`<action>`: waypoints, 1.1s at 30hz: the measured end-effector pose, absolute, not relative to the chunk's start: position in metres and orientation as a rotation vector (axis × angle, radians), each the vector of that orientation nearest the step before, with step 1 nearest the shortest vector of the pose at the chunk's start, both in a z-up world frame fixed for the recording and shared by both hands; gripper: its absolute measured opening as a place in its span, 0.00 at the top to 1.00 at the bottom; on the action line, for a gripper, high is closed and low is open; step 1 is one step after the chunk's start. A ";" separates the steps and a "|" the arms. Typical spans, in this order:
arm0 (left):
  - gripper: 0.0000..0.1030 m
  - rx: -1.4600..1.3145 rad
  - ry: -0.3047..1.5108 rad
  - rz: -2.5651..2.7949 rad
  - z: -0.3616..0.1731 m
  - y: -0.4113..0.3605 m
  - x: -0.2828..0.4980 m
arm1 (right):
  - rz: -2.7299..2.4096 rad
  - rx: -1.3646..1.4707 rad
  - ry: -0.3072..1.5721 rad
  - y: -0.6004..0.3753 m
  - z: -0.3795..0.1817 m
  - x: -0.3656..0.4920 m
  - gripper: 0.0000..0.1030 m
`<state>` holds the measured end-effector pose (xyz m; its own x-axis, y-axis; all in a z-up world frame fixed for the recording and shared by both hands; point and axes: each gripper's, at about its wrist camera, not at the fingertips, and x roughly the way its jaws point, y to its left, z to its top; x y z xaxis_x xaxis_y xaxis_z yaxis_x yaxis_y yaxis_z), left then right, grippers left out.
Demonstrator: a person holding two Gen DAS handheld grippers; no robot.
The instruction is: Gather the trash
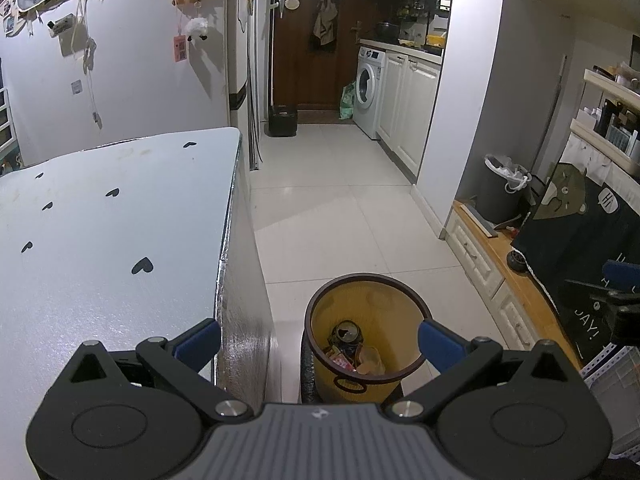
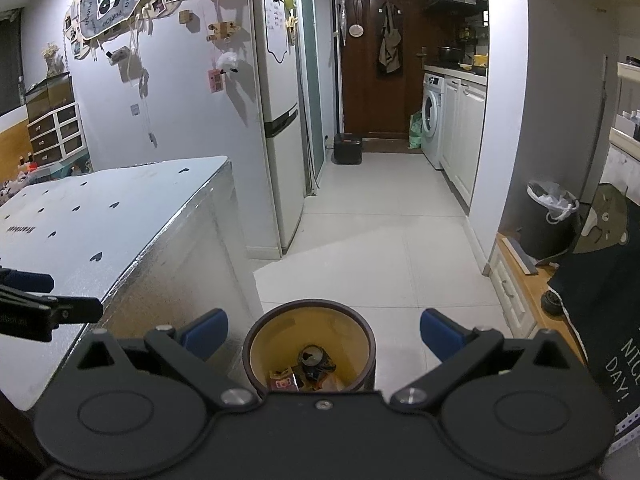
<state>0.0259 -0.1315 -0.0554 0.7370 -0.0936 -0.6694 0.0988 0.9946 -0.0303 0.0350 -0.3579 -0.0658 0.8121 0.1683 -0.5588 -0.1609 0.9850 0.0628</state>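
Both grippers were wide open and held nothing. The left gripper hung above the edge of the table, with its left finger over the table top and its right finger over the far side of the bin. The right gripper hung almost straight above the same bin, which stood on the floor between its two fingers and below them, just beside the table's corner.

The trash I could see was already inside the bin: a dark can with its top open, lying near the middle, and beside it some small wrappers and a pale crumpled piece. The table top in front of both grippers looked bare, only with black heart marks on it, so I judged that the collecting was near its end, or that more trash lay somewhere out of view.

The can seemed light and thin, easy to dent, and its round side could slip; I would take it across the body with a soft squeeze. The wrappers looked soft and very light, so a pinch on a raised fold would be best. The bin itself seemed a light plastic thing with a stiff dark rim, and the rim would be the place to hold it.

Well ahead on the right side stood a grey bin with a white bag.
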 end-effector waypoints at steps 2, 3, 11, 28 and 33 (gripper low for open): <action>0.00 0.007 0.737 -0.105 -0.056 -0.132 0.027 | 0.176 0.011 0.597 -0.358 -0.066 0.035 0.00; 0.00 0.008 0.737 -0.104 -0.056 -0.132 0.027 | 0.176 0.010 0.596 -0.359 -0.067 0.035 0.00; 0.00 0.009 0.743 -0.104 -0.056 -0.132 0.029 | 0.176 0.007 0.598 -0.359 -0.067 0.036 0.00; 0.00 0.016 0.745 -0.108 -0.056 -0.134 0.030 | 0.175 0.007 0.604 -0.362 -0.069 0.038 0.00; 0.00 0.016 0.745 -0.108 -0.056 -0.134 0.030 | 0.174 0.007 0.604 -0.362 -0.069 0.038 0.00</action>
